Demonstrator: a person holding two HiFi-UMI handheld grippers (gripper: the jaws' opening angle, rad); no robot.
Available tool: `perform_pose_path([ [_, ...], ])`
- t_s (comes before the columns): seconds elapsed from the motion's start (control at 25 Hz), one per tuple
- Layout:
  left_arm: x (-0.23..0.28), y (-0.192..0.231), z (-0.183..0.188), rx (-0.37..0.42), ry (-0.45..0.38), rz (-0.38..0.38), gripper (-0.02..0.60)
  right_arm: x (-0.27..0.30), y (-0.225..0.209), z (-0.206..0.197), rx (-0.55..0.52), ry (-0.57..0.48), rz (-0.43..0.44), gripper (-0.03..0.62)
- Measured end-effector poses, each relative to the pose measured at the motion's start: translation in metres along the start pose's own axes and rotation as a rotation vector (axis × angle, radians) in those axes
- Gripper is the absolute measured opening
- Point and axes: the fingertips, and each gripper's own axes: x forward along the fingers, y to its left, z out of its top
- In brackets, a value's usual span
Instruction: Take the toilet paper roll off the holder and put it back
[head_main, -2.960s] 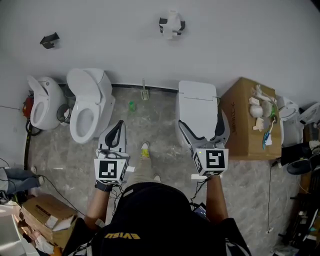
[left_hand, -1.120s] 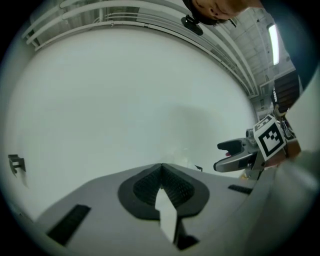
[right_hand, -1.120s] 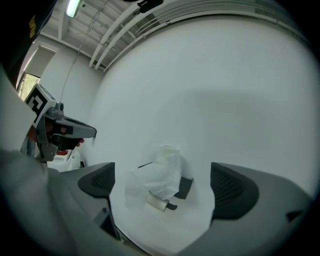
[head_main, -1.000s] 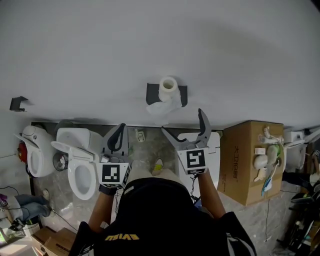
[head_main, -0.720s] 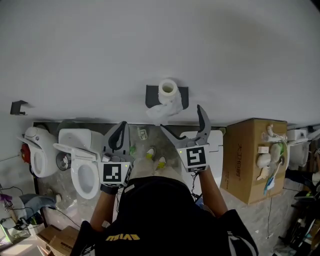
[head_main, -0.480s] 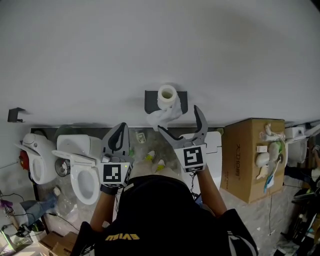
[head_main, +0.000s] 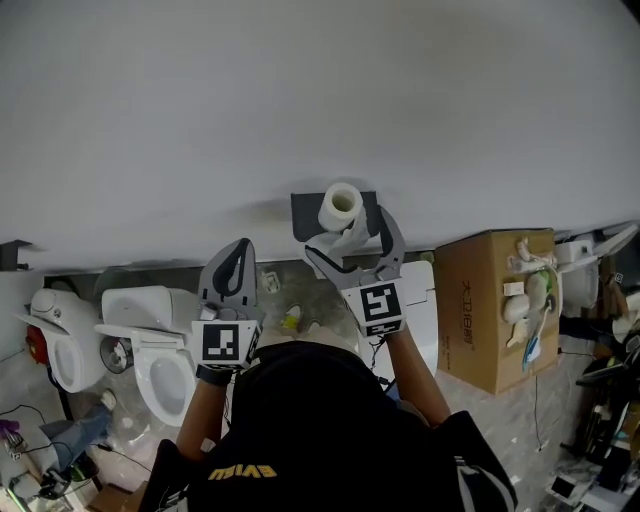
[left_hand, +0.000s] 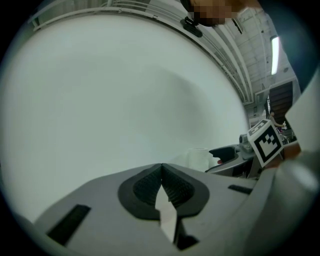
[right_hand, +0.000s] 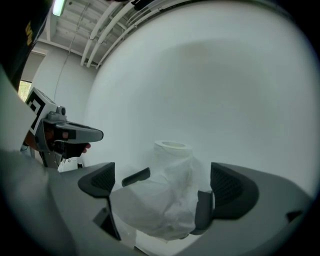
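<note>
Wall: a plain white wall (head_main: 300, 100) fills the upper part of the head view and the background of both gripper views.
Toilet: a white toilet (head_main: 150, 340) stands on the floor at the far left, well apart from the holder.
Left gripper: the left gripper (head_main: 242, 245) is held up to the left of the holder. Its jaws are pressed together tip to tip with nothing between them, and only a pale sliver of gap shows below the tips in its own view.
Holder: the holder (head_main: 305, 212) is a dark bracket fixed to the wall, and its dark arms show on either side of the paper in the right gripper view.
Toilet paper roll: the toilet paper roll (head_main: 341, 204) is on the holder. It is white, and its hollow core end faces the head camera. A loose, crumpled tail of paper hangs bunched beneath it.
Right gripper: the right gripper (head_main: 347, 232) is up at the roll with its jaws spread wide. One jaw is on each side of the hanging paper, and neither is clamped on it. Whether a pad grazes the paper cannot be told.
Cardboard box: a brown cardboard box (head_main: 485, 310) stands to the right, with small items on top.
</note>
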Motion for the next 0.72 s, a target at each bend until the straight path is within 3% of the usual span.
perform_pose_path([
  [0.2, 0.012, 0.012, 0.000, -0.031, -0.045, -0.024, 0.008, 0.015, -0.001, -0.002, -0.001, 0.005, -0.030, 0.583],
  [0.72, 0.024, 0.024, -0.017, -0.043, -0.069, -0.112, 0.008, 0.037, -0.011, -0.006, 0.020, 0.051, -0.128, 0.581],
])
